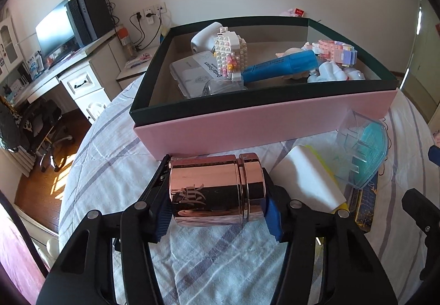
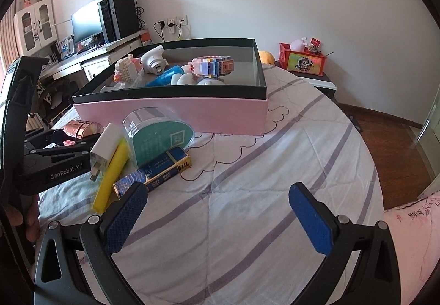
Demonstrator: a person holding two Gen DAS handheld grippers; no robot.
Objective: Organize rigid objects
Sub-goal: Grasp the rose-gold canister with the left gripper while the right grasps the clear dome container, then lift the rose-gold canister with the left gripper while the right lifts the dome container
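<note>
Left tool (image 1: 217,192): clamped on a rose-gold metal canister (image 1: 217,191), which lies on its side between the blue pads, one pad on each flat end.
Canister position: low over the striped bedsheet (image 1: 115,156), just in front of the pink wall of the box (image 1: 264,123); whether it touches the sheet cannot be told.
Right tool (image 2: 217,219): spread wide, nothing between its fingers, over bare sheet and well apart from the box.
Box: pink outside with a dark green rim, sitting on the bed; it holds a white brick model (image 1: 229,57), a blue marker (image 1: 280,66), a pink and purple brick model (image 1: 337,53), a dental floss pack (image 1: 198,71) and a white rounded gadget (image 1: 205,37).
Loose items: beside the canister, to its right, a white plug adapter (image 2: 106,148), a yellow highlighter (image 2: 111,175), a clear case with a teal insert (image 2: 156,137) and a blue and gold packet (image 2: 165,167), bunched together near the box's front wall.
Background: a desk with a monitor (image 2: 86,22) stands beyond the bed.
</note>
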